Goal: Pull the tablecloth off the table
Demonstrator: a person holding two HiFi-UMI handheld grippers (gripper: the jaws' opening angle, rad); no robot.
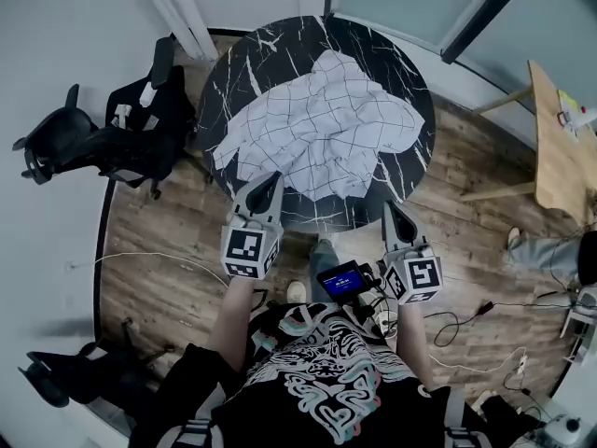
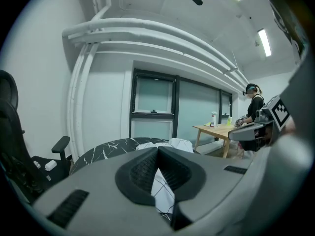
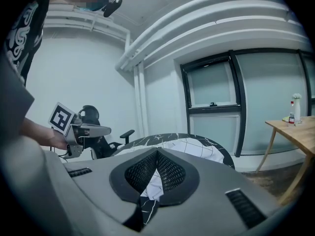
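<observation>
The head view alone gives the whole layout. A round black marble-patterned worktop (image 1: 244, 59) fills the upper middle of the frame. The white grid-lined tablecloth (image 1: 326, 124) lies crumpled on it, and bare black shows around most of the cloth. The left tool (image 1: 268, 183) points at the cloth's near left edge. The right tool (image 1: 390, 208) points at the worktop's near right rim. A black office chair (image 1: 112, 129) stands at the left and cables trail over the wooden floor (image 1: 168, 278) at the lower right. A small screen (image 1: 342, 278) sits between the two tools, and its print is too small to read.

Only the two gripper views show the jaws. In the left gripper view the jaws are closed tip to tip, with a strip of the checked cloth hanging right under the tips. In the right gripper view the jaws are also closed, with a white fold of the cloth at the tips and black marble pattern below it.

The left gripper view also shows another person (image 2: 255, 107) standing at a wooden table (image 2: 216, 128) at the right of the frame. The right gripper view shows a bottle (image 3: 294, 109) on that table at the far right, its label too small to read. The only printing on the tools is the black-and-white square pattern on each marker cube (image 1: 250, 250).
</observation>
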